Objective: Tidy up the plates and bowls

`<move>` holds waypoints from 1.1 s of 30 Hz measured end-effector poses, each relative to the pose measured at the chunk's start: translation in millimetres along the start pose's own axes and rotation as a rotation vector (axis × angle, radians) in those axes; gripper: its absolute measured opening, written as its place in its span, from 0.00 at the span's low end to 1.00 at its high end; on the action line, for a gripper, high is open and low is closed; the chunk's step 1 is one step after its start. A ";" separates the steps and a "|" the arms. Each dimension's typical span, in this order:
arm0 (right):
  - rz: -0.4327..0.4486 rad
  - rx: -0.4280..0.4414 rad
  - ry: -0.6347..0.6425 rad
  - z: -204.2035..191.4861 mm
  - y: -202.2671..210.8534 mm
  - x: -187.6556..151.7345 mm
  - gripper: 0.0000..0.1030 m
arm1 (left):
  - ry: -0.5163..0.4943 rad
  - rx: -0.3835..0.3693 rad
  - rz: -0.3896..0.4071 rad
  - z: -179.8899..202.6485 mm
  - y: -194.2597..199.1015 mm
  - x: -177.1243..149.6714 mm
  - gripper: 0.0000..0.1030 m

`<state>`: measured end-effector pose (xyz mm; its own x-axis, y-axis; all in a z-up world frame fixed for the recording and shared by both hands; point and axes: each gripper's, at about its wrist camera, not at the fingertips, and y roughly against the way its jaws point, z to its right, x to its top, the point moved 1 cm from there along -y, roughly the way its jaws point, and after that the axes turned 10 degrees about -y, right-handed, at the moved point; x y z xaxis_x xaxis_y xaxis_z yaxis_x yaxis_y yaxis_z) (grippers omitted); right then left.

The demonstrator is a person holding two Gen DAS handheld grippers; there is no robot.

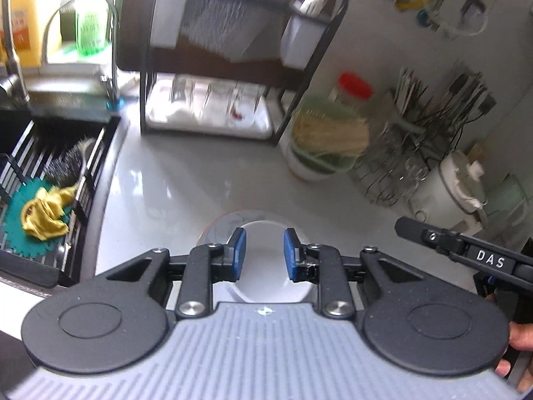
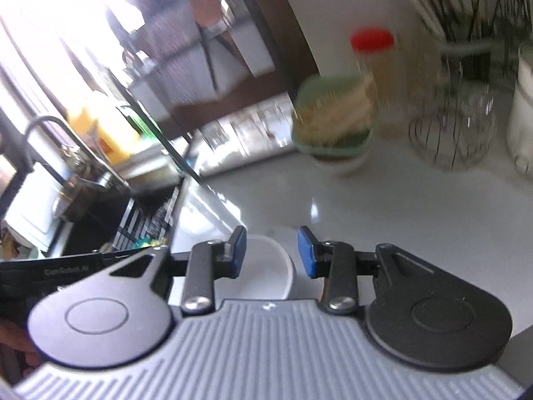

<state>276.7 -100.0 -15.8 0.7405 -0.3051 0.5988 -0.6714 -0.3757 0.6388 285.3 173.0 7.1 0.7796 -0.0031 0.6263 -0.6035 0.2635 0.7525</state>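
The white bowl [image 1: 266, 260] sat on the plate [image 1: 213, 230] directly below the left gripper [image 1: 265, 255], nearer than the right gripper [image 2: 271, 251]; both jaws stood apart, empty.

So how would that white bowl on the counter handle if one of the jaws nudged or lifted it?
The white bowl looks glazed and stiff, so probably slippery against the pads and breakable if dropped. On the glossy counter it would likely slide rather than tip. It seems nested in another dish, which may shift too.

white bowl [image 1: 266, 266]; yellow cloth [image 1: 45, 213], teal mat [image 1: 16, 206]; red-capped jar [image 1: 354, 86]
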 end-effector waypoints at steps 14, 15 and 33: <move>0.224 0.097 0.104 2.8 137.1 -16.1 0.37 | -0.061 0.068 0.203 91.2 123.9 -42.3 0.36; 0.235 0.094 0.111 4.6 144.2 -21.1 0.37 | -0.063 0.072 0.208 97.2 128.8 -49.0 0.39; 0.283 0.051 0.155 69.1 215.6 -103.5 0.87 | -0.066 0.171 0.245 172.6 166.6 -165.6 0.95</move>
<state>57.4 -209.9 26.5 0.5084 -0.2690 0.8181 -0.8448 -0.3398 0.4133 26.7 50.8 63.9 0.5984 -0.0233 0.8009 -0.7959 0.0980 0.5975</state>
